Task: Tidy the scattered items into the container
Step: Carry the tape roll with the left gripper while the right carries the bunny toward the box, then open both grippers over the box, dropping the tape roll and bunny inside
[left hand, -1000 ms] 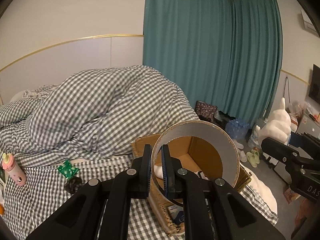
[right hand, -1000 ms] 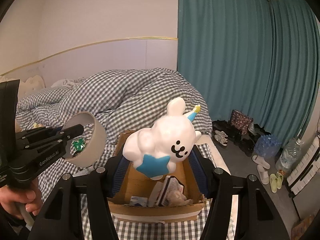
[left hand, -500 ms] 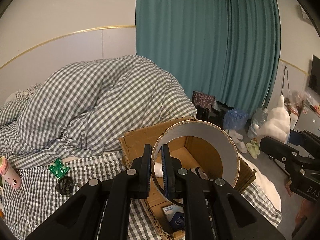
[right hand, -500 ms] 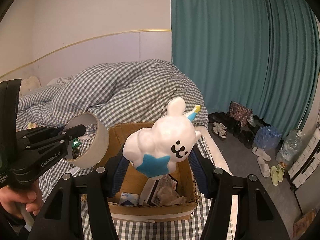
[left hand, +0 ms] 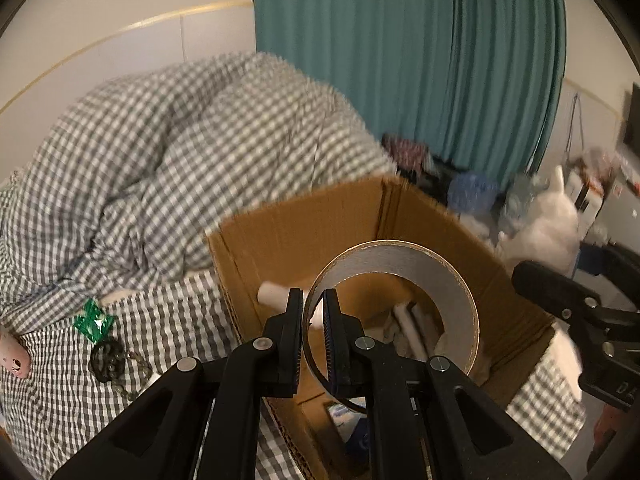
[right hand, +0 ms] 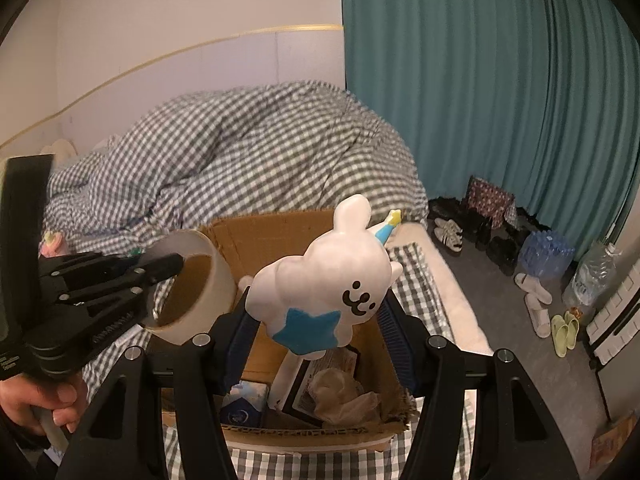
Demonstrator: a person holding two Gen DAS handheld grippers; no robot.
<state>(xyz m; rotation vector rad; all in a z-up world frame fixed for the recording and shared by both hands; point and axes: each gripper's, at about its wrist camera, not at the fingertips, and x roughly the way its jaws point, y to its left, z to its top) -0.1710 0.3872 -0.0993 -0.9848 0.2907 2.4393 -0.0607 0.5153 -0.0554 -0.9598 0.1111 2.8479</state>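
Observation:
My left gripper (left hand: 312, 308) is shut on the wall of a wide tape roll (left hand: 416, 264), one finger inside the ring and one outside. The roll hangs above the open cardboard box (left hand: 304, 224) on the bed. In the right wrist view the same tape roll (right hand: 200, 276) shows at the left, over the box's left edge, with the left gripper (right hand: 176, 262) on it. My right gripper (right hand: 316, 320) is shut on a white rabbit toy (right hand: 332, 272) with a blue star, held above the cardboard box (right hand: 260, 228). The box holds a blue pack, paper and crumpled tissue.
A green wrapper (left hand: 94, 320), a dark coiled chain (left hand: 108, 362) and a pink bottle (left hand: 14, 356) lie on the checked sheet left of the box. A heaped checked duvet (left hand: 192, 140) rises behind. Shoes and water bottles (right hand: 548, 252) stand on the floor by the teal curtain.
Both grippers have sunk and come nearer the box with their loads. The box now looks larger and lies under the tape roll and the toy.

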